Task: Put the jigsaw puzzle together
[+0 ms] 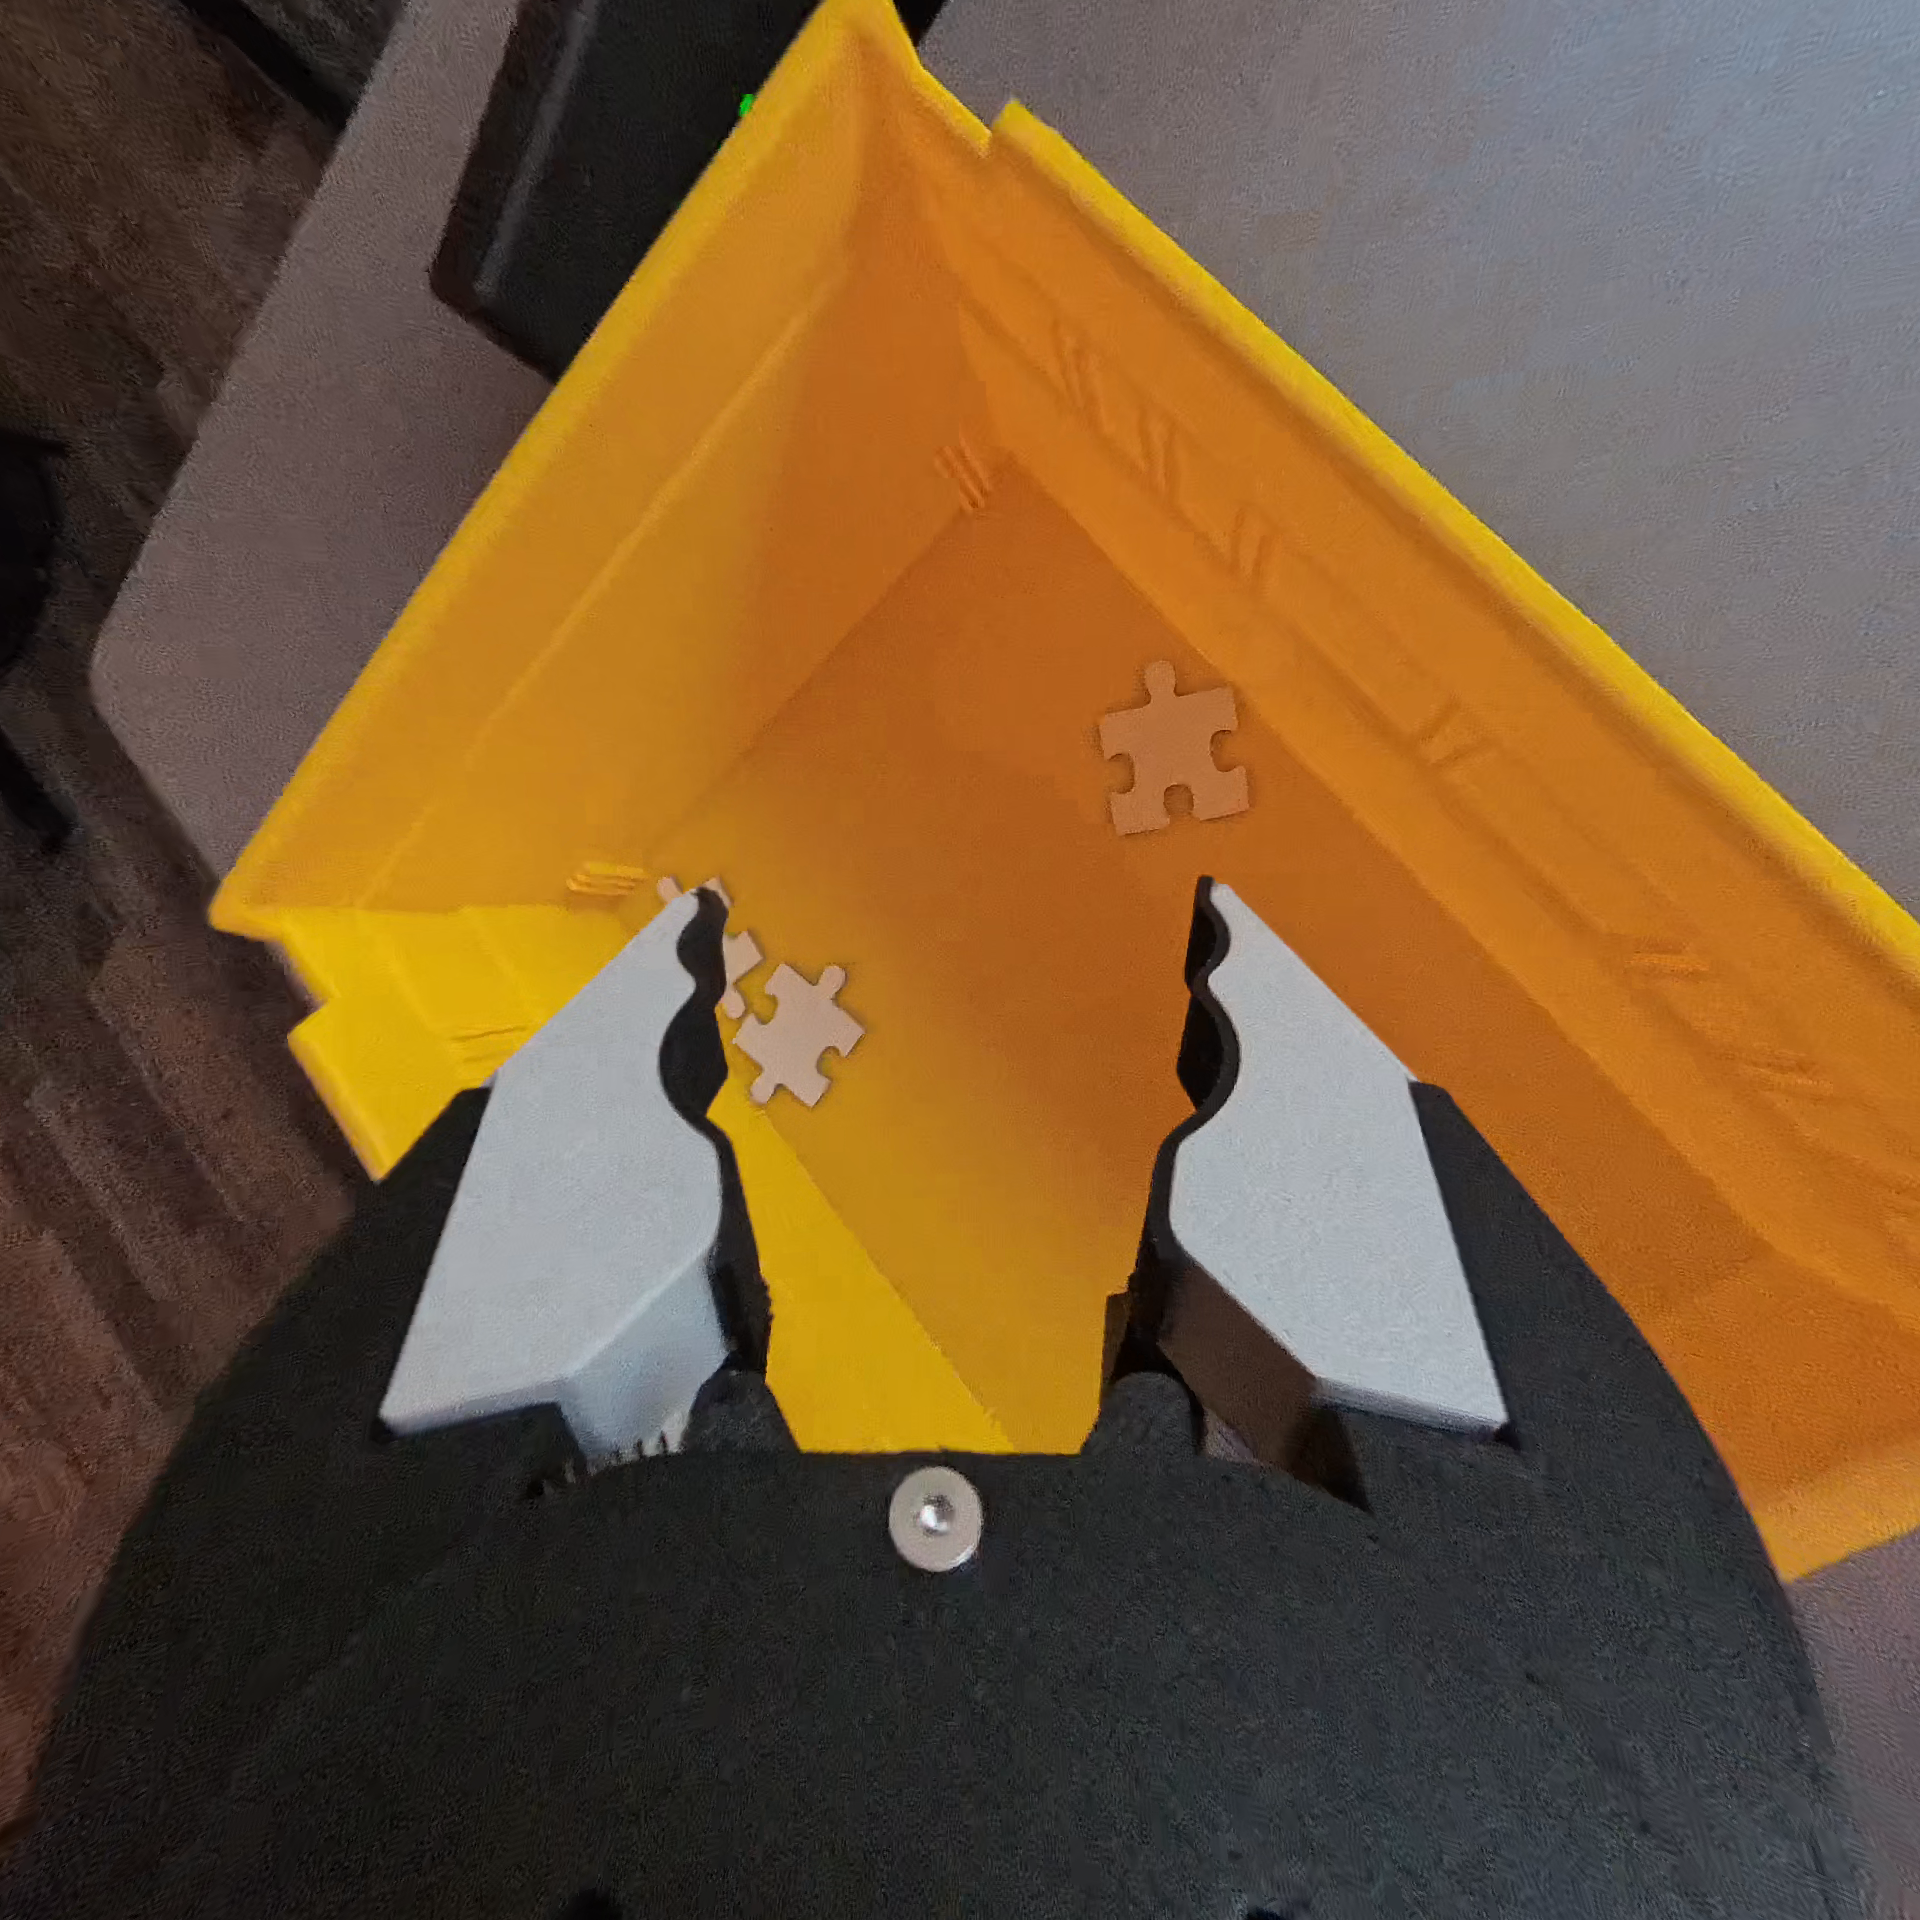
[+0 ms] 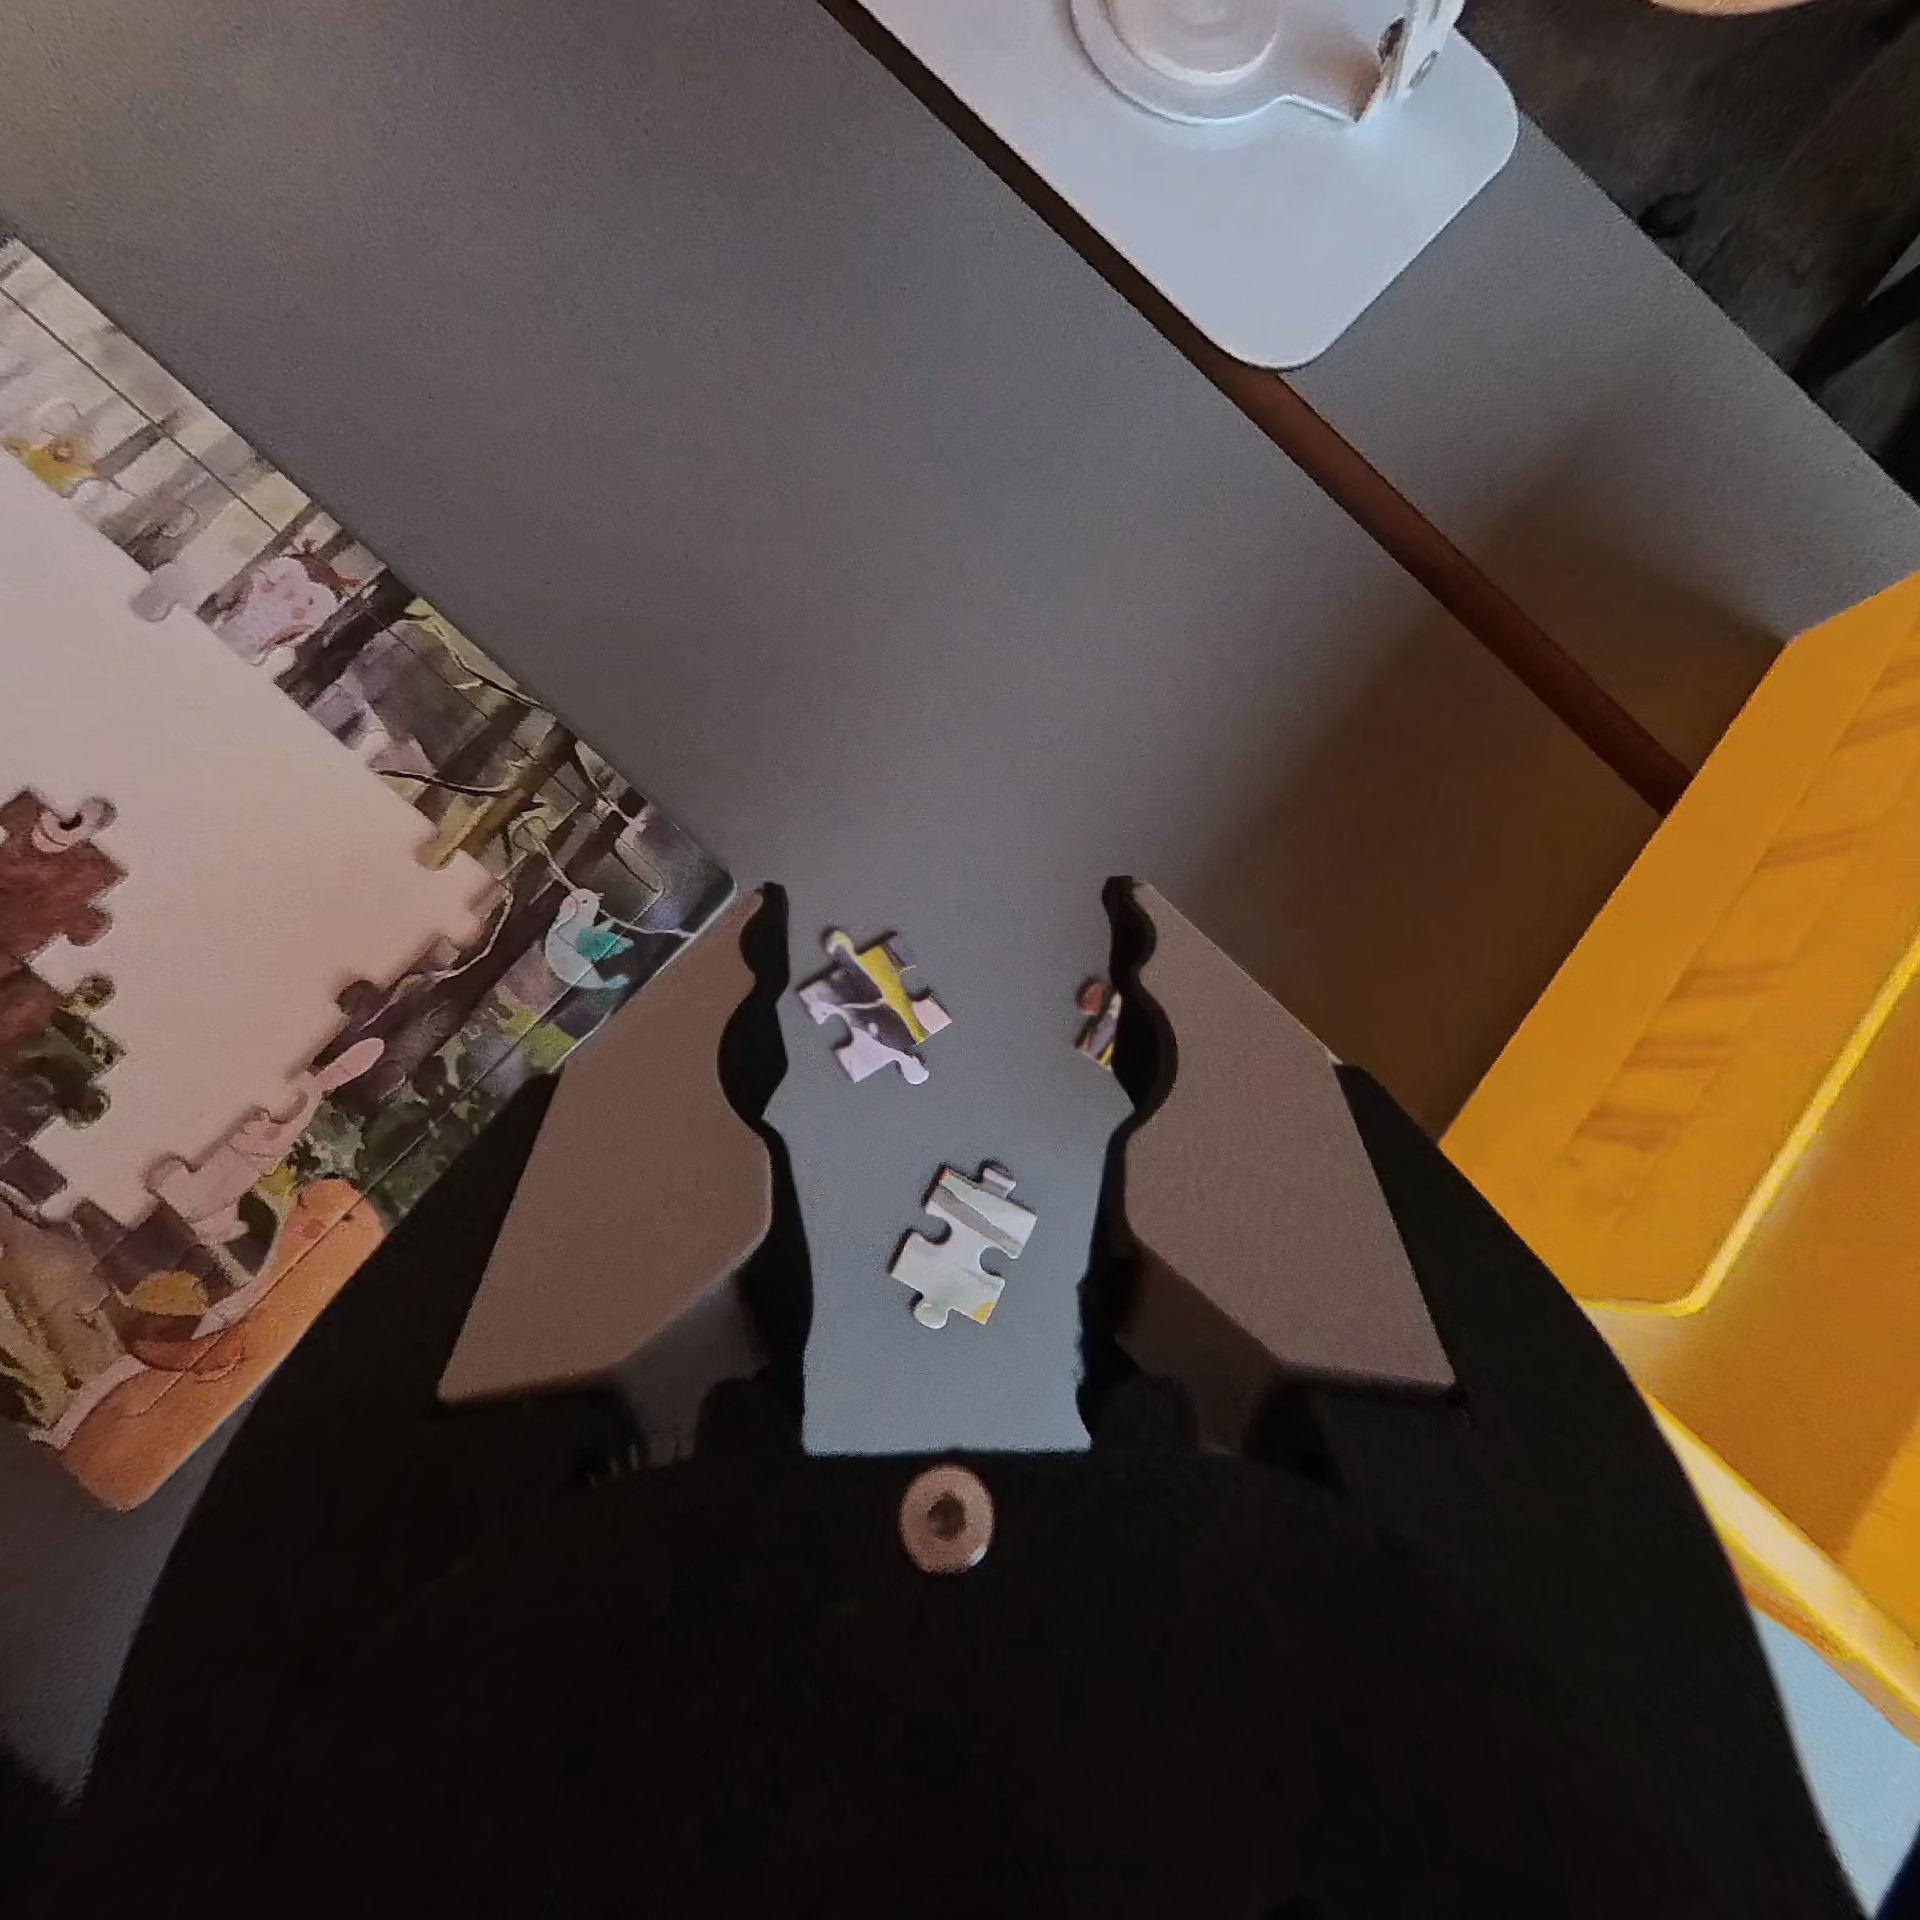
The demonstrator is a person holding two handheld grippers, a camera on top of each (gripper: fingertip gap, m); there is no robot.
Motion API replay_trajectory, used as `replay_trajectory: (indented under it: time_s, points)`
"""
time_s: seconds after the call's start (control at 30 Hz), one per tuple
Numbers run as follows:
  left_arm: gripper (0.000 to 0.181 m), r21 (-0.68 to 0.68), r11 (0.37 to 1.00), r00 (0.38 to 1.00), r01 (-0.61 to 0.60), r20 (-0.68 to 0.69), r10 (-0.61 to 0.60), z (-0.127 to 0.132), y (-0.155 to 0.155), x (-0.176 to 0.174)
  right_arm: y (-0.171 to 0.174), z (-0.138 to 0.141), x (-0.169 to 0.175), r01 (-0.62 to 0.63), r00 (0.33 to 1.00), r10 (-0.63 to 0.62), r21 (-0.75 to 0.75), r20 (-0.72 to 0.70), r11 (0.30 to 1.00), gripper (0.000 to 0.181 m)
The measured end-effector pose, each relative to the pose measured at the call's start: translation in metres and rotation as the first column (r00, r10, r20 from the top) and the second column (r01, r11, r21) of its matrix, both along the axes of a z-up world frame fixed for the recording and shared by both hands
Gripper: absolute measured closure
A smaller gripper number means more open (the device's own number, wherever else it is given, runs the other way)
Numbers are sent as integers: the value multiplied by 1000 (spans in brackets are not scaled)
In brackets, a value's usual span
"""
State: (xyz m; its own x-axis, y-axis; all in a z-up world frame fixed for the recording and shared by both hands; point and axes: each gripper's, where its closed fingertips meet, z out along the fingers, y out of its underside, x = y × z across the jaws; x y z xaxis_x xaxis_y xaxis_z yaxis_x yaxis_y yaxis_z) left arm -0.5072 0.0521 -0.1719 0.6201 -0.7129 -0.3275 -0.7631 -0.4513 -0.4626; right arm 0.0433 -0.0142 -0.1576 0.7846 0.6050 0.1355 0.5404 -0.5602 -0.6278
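**Both grippers gaping, loose pieces in the bin and on the table**

You are holding the left gripper (image 1: 951, 894) over the yellow bin (image 1: 665, 582), fingers spread wide and gripping nothing. Three puzzle pieces are lying face down on the bin's floor, showing plain tan cardboard backs. One piece (image 1: 1174, 750) is sitting alone near the bin's far right wall, its single top knob pointing toward the far corner. A second piece (image 1: 798, 1034) is lying near the bin's left wall, turned at an angle, and a third piece (image 1: 740, 951) is touching it, partly hidden behind your left fingertip.

You are holding the right gripper (image 2: 940, 894) over the grey table (image 2: 831, 520), fingers also spread wide and empty. The bin is showing at the right edge of this view. Well to the left of the bin, the half-built puzzle (image 2: 312, 852) is lying flat, its printed border of trees and animals framing a blank white middle; its long edge is running diagonally away from you toward the left. Between the puzzle and the bin, three picture-side-up pieces are resting on the table: a purple-and-yellow piece (image 2: 875, 1006), a pale grey-green piece (image 2: 964, 1243) nearer you, and a small piece (image 2: 1097, 1023) mostly hidden by your right finger.
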Motion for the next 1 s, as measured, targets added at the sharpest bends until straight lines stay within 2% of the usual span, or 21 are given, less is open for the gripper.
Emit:
replay_trajectory:
  time_s: [0.1,0.17,0.23,0.27,0.37,0.47,0.7,0.8,0.83,0.87,0.9,1.0]
  points:
    - [98,-105,989,994,100,53,-95,-26,0,20,-4,-4,-17,-62,998,63,-14,28,998,119]
    - [106,-147,975,986,167,4,-168,-46,-1,22,-4,-6,-24,-79,996,80,-23,43,997,120]
    - [105,-188,960,976,208,-23,-216,-65,-1,26,-3,-9,-25,-74,995,76,-36,61,997,122]
    - [115,-200,952,972,233,26,-232,-68,-3,35,-3,-12,-21,-49,996,53,-50,77,998,122]
    - [111,-187,944,958,274,143,-250,-63,-1,52,-4,-20,-10,-4,993,14,-87,121,996,122]
    - [103,-208,940,960,271,124,-250,-71,2,49,-4,-23,-6,14,991,-1,-101,132,995,122]
    - [116,-239,937,959,254,191,-211,-74,3,52,-5,-21,-5,17,986,0,-98,165,995,122]
    - [126,-241,938,961,249,183,-208,-73,3,51,-6,-21,-4,17,986,0,-98,169,995,122]
    - [133,-244,937,961,251,180,-211,-73,1,51,-6,-20,-5,14,986,2,-94,168,995,123]
    - [151,-245,934,960,259,172,-221,-73,-1,51,-6,-19,-6,11,986,5,-92,165,996,123]
    - [155,-238,936,962,259,154,-226,-72,-1,50,-7,-19,-6,9,987,5,-90,162,996,123]
    - [156,-185,965,982,188,53,-181,-69,5,32,-8,-17,-7,1,988,12,-86,152,996,123]
